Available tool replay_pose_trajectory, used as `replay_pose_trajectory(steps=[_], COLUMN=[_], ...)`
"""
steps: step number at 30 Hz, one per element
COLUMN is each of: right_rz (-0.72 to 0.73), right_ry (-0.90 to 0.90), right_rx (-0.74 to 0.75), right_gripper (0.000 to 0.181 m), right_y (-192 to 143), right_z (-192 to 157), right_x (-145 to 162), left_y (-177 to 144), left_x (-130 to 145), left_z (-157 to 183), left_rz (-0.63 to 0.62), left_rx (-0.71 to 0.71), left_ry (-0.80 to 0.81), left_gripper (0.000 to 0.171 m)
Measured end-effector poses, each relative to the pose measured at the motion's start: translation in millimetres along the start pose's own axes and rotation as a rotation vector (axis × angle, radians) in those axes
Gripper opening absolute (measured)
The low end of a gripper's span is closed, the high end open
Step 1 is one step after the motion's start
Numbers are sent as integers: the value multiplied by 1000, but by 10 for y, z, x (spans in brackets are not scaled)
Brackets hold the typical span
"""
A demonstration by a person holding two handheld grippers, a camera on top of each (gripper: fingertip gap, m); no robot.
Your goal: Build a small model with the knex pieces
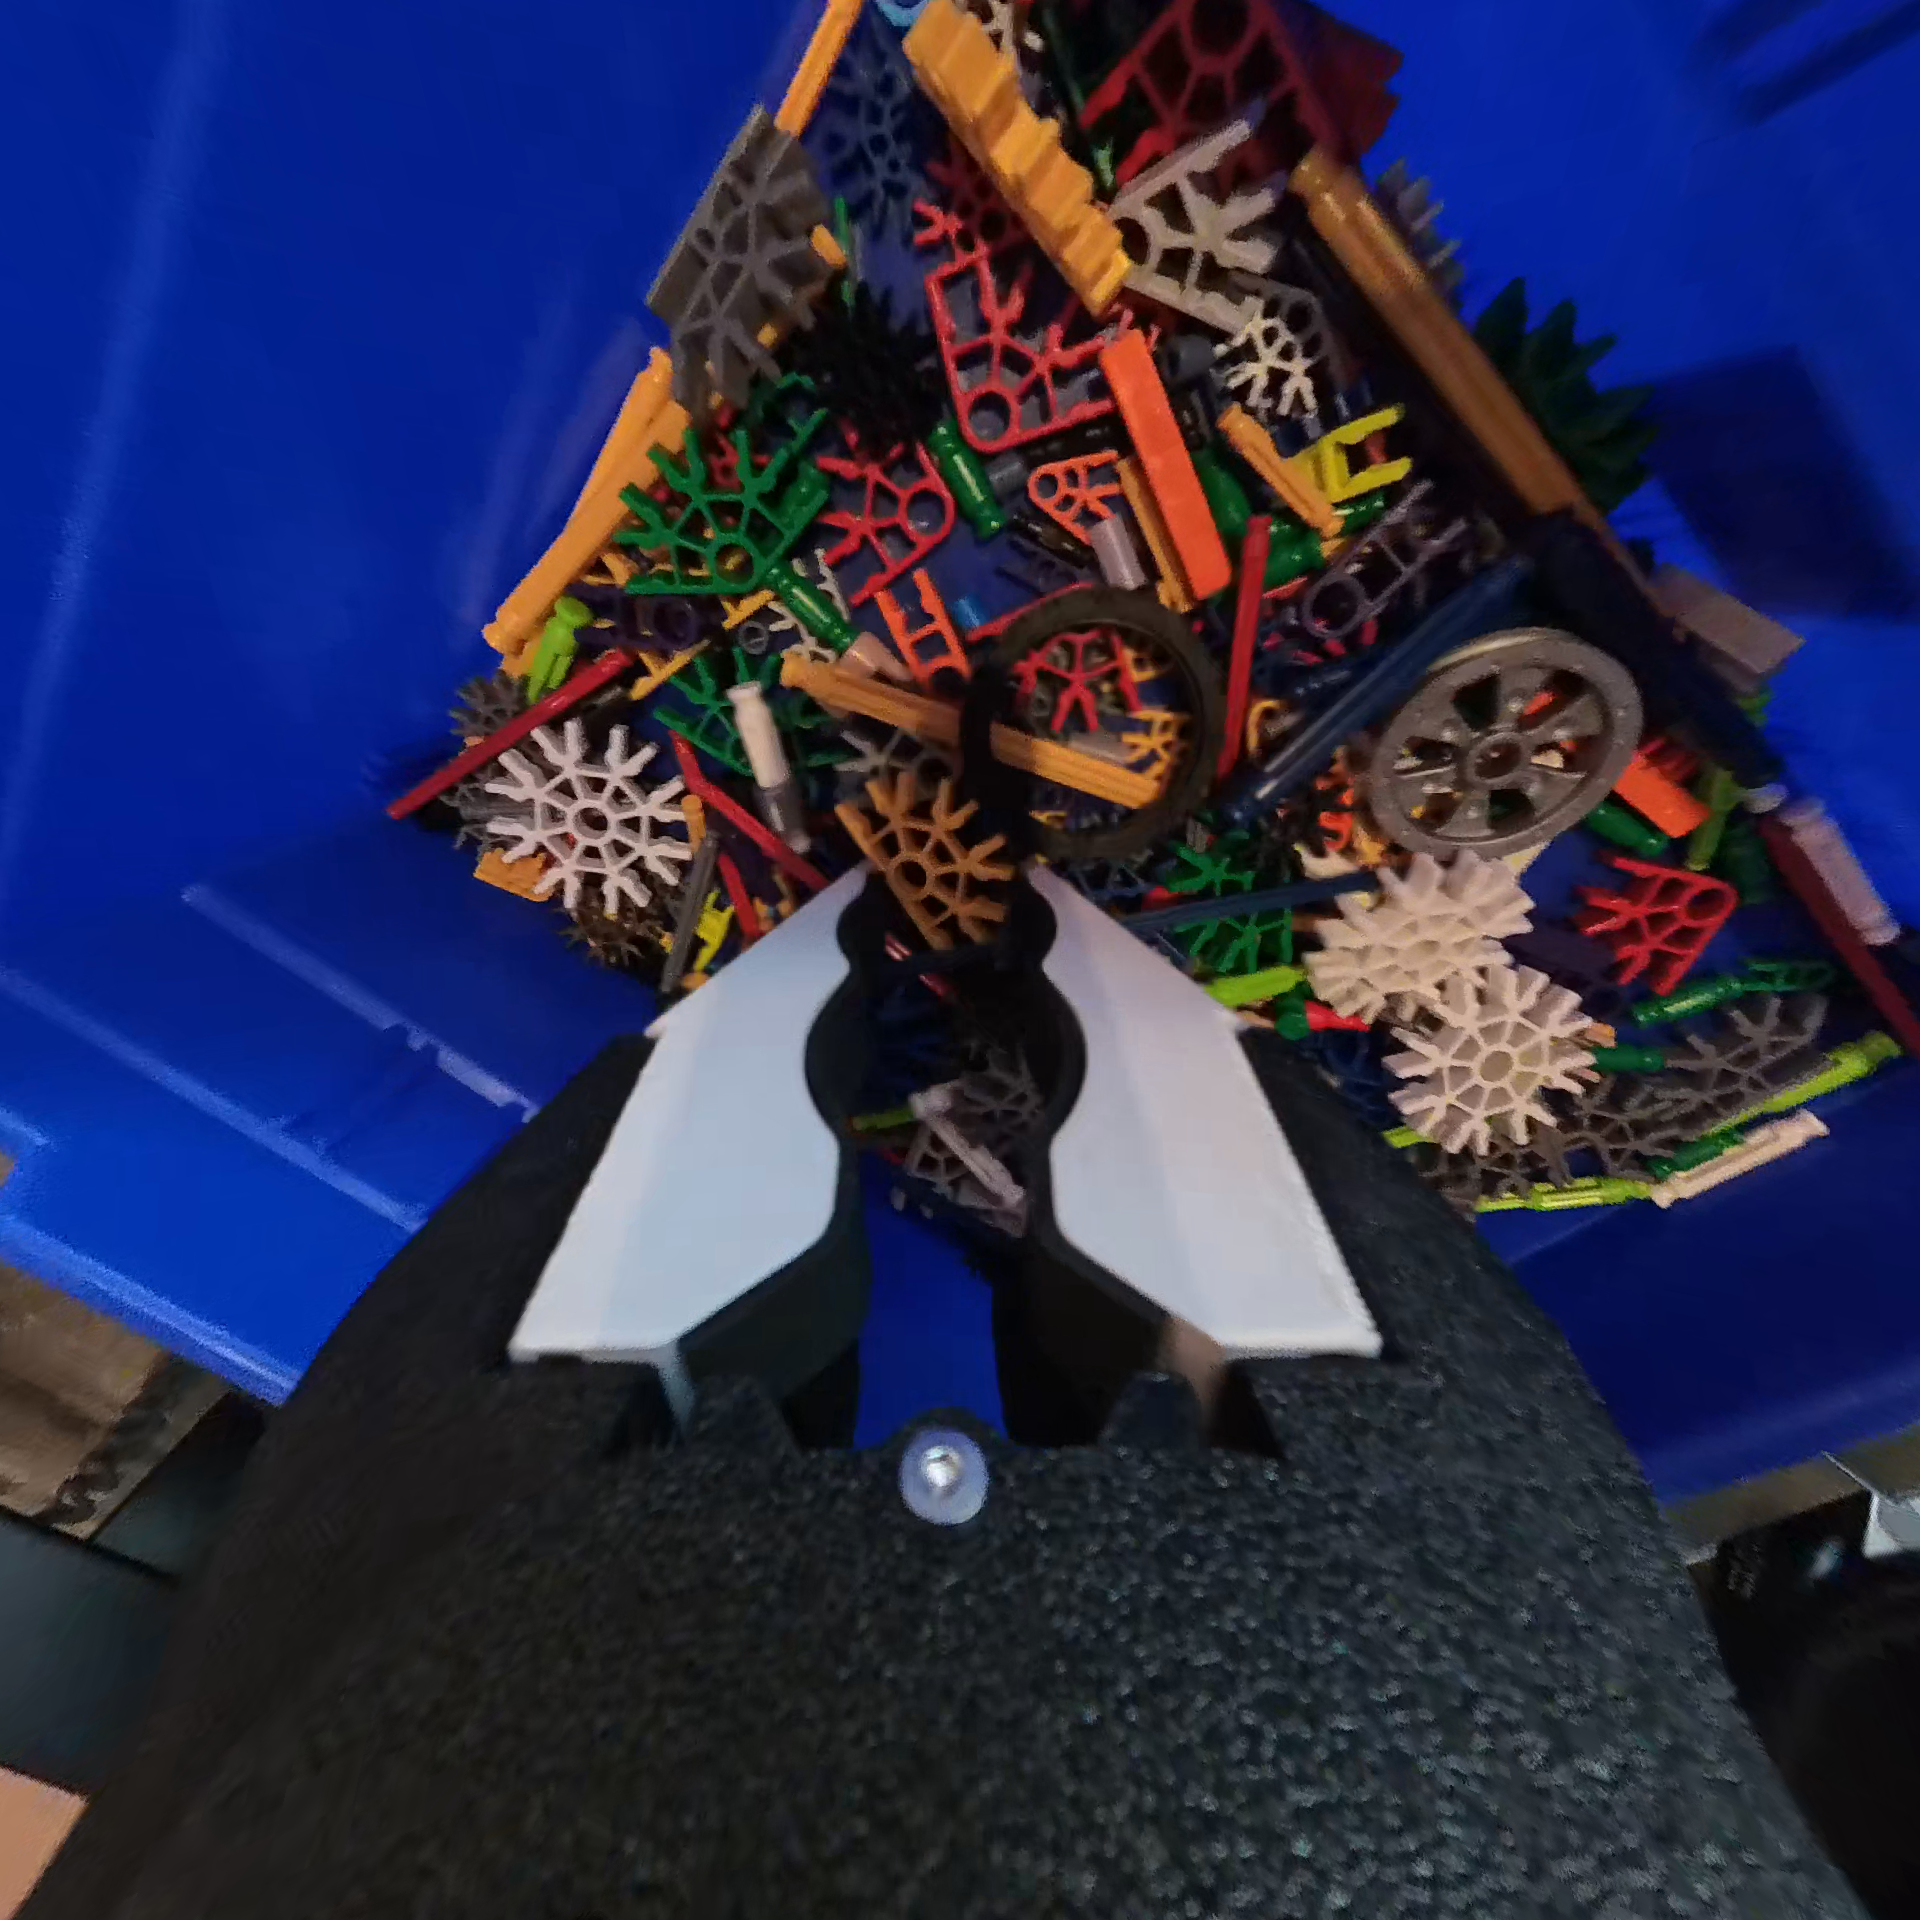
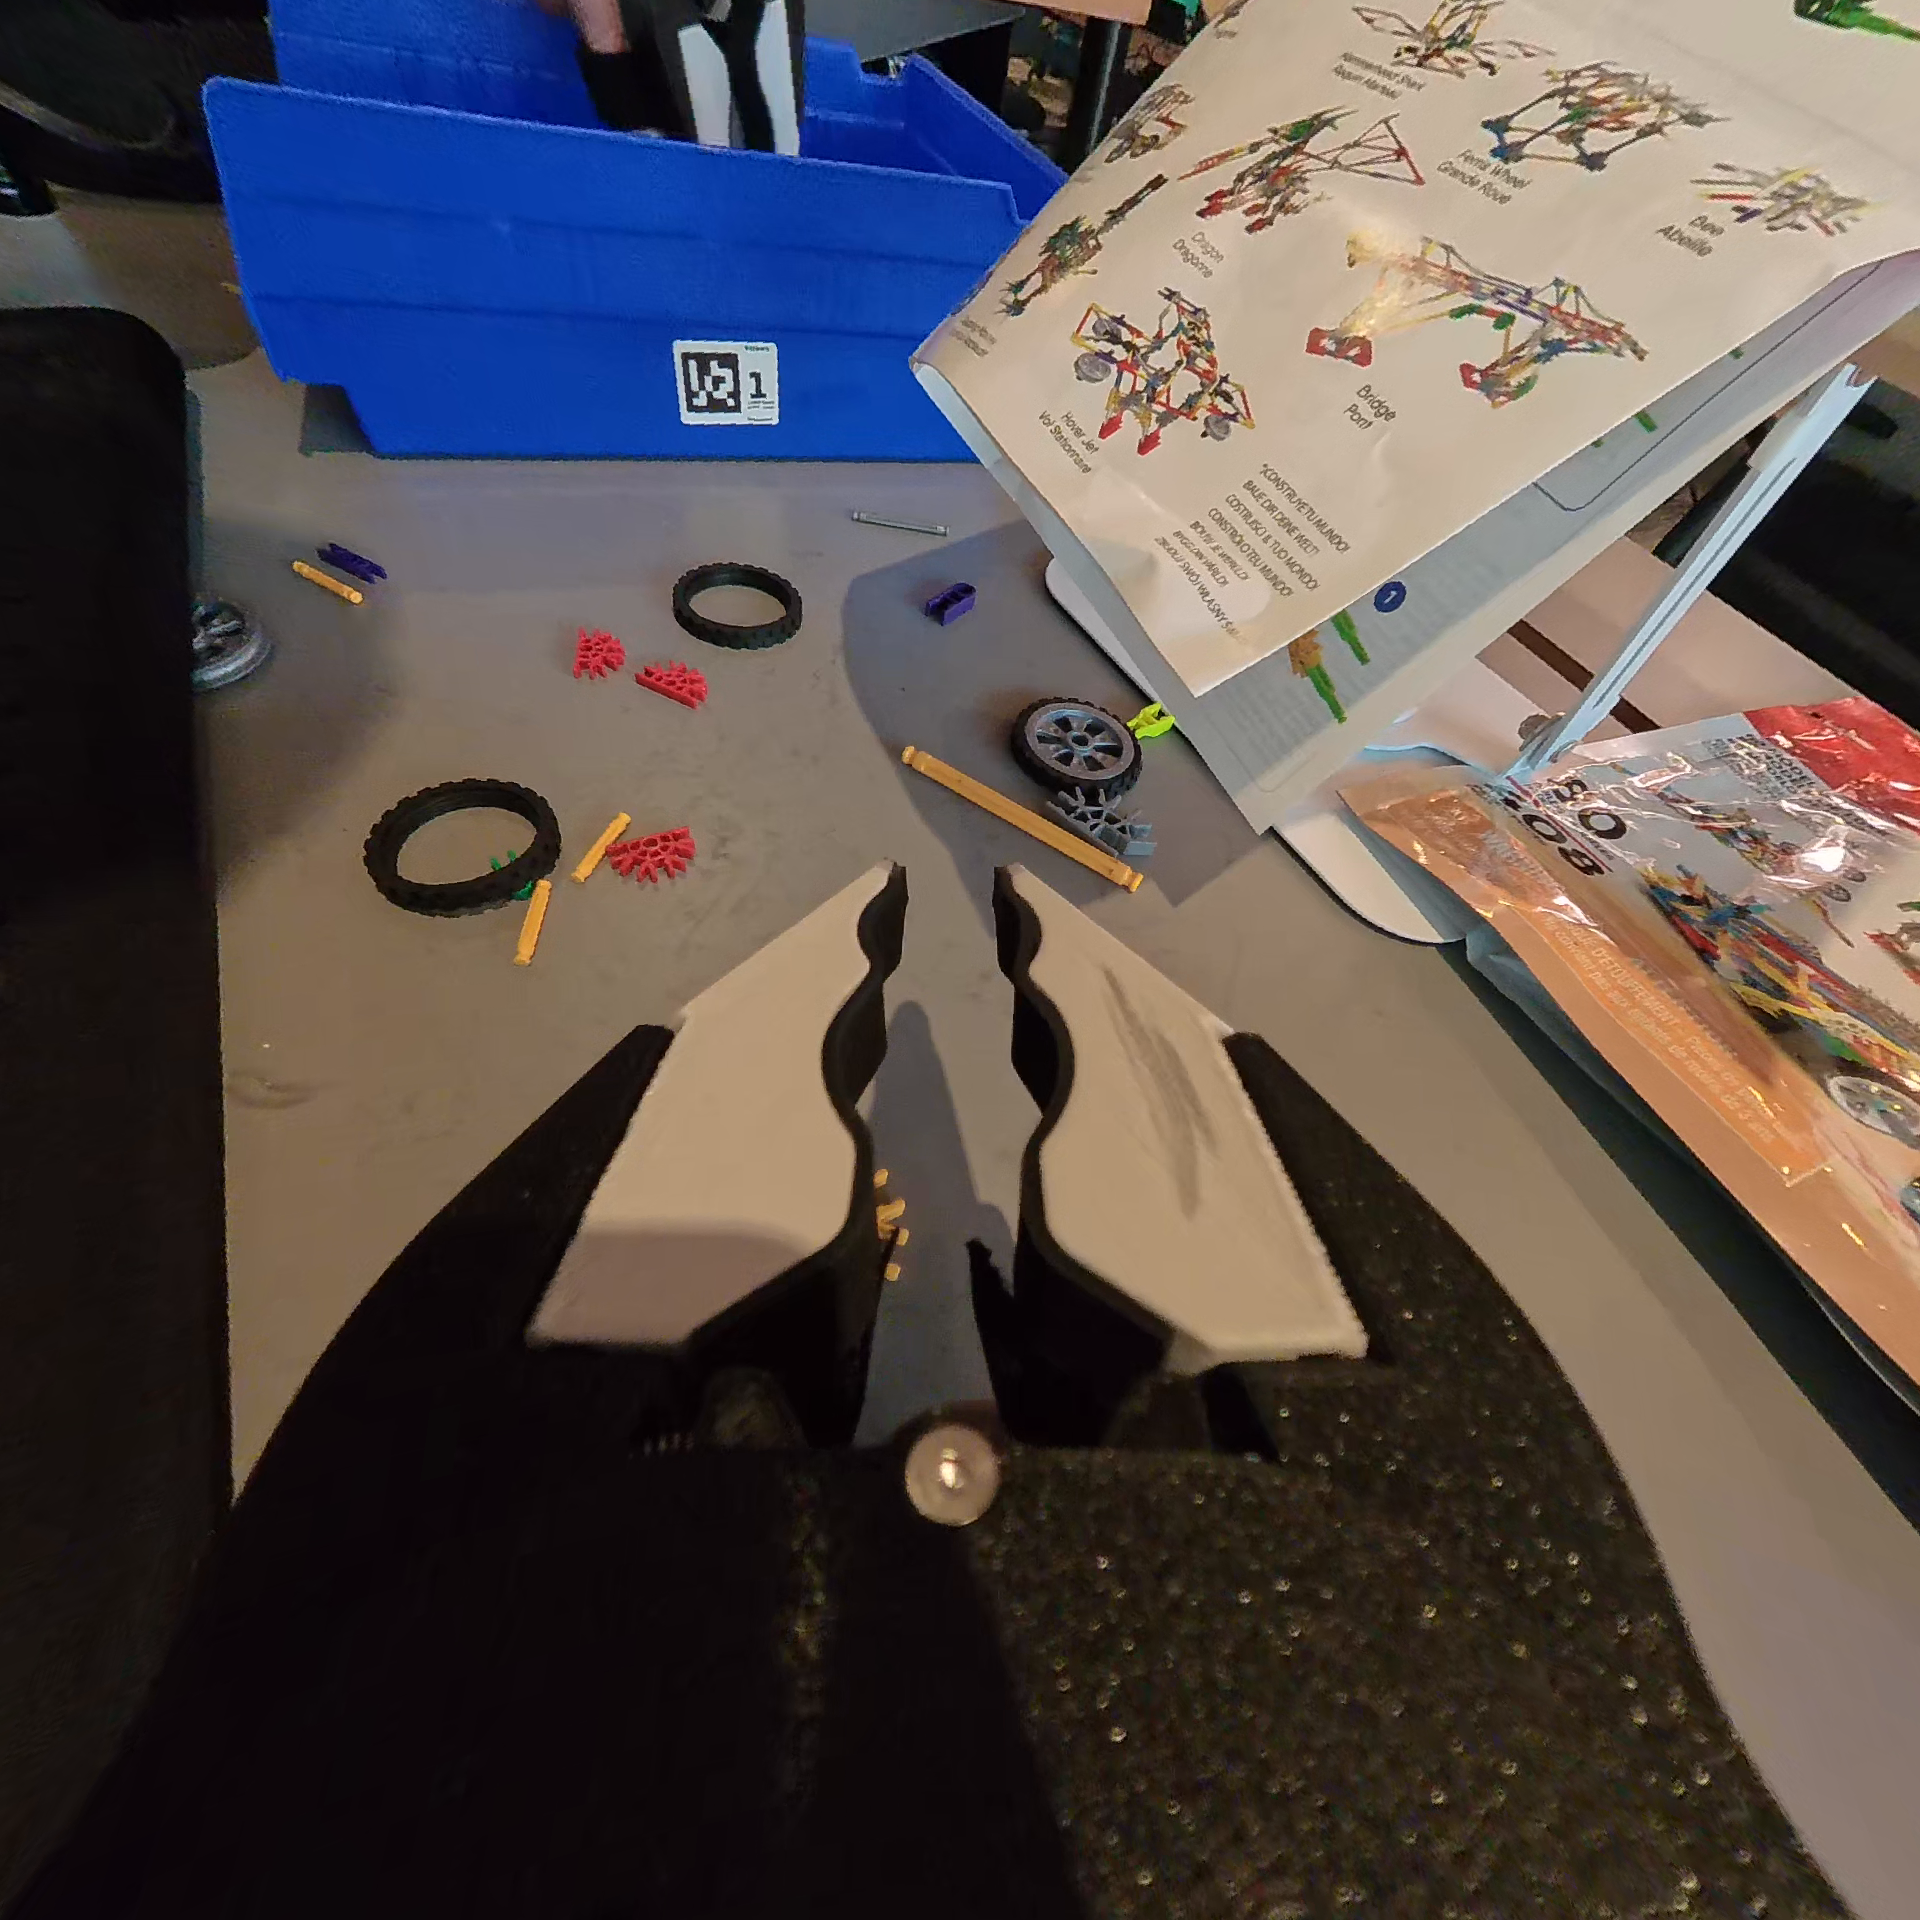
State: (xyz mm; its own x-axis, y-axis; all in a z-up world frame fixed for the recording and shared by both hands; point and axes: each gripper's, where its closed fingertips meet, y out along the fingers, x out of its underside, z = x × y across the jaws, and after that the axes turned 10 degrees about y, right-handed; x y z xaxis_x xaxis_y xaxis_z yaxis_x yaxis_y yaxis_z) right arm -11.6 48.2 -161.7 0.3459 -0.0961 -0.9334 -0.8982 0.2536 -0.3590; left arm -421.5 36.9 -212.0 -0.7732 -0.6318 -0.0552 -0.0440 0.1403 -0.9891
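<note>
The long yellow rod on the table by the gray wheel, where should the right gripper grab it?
Grip the long yellow rod near its bare middle, coming down from above with fingers across its width. It lies flat; its near end touches a gray connector, so stay clear of that.

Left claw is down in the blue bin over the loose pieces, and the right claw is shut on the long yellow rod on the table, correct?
Not quite. The right wrist view shows the right claw open and empty; the long yellow rod lies on the table just ahead of it, untouched. The rest holds: the left claw is down in the blue bin over the loose pieces.
</note>
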Motion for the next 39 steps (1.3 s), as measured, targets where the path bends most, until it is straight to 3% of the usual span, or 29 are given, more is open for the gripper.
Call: replay_pose_trajectory(steps=[7, 14, 20, 23, 35, 38, 39], right_rz=[-5, 3, 4, -6, -23, -29, -29], right_ry=[-13, -7, -7, -12, -10, -10, -10], right_rx=[1, 5, 18, 18, 23, 26, 26], right_gripper=[17, 17, 17, 17, 17, 17, 17], right_y=[0, -15, -29, -18, 1, 7, 7], right_z=[-14, 5, 41, 39, 66, 72, 75], right_x=[2, -13, -13, 8, 56, 69, 70], left_y=[-115, -133, -344, -385, -178, -142, -137], left_x=[53, 208, 339, 376, 26, -42, -47], left_z=[187, 586, 543, 500, 839, 841, 835], left_rz=[42, 30, 94, 105, 168, 185, 187], left_rx=[-9, 33, -31, -57, 2, 1, -11], left_ry=[11, 37, -20, -7, 135, 122, 124], left_gripper=[0, 0, 36, 42, 46, 36, 23])
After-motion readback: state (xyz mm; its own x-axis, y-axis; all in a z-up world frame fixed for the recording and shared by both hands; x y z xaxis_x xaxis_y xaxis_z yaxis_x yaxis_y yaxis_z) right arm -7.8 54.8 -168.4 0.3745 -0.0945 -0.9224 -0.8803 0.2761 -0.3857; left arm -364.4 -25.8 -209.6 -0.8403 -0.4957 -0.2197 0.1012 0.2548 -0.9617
